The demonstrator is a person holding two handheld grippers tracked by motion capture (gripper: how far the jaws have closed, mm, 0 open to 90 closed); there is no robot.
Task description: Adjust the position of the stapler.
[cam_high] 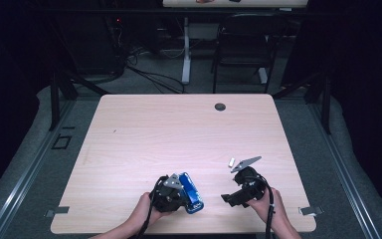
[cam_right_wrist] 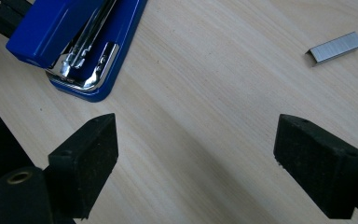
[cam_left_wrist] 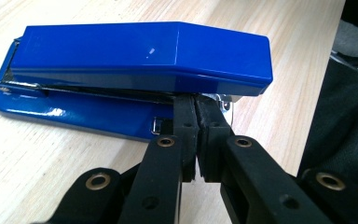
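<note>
Left gripper [cam_left_wrist: 196, 109], jaws pressed together, noses into the blue plastic stapler [cam_left_wrist: 135, 60] at the wooden table's [cam_high: 179, 129] near edge. Right gripper [cam_right_wrist: 196, 154], spread wide, should take the staple strip [cam_right_wrist: 335, 47] squarely while the stapler is steadied.

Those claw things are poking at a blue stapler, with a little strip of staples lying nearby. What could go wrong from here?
1. The left gripper is shut, its tips wedged between the stapler top and base; a pull might flip it open or drag it across the table.
2. The staple strip lies flat and thin; the open right gripper might slip off it or break it.
</note>
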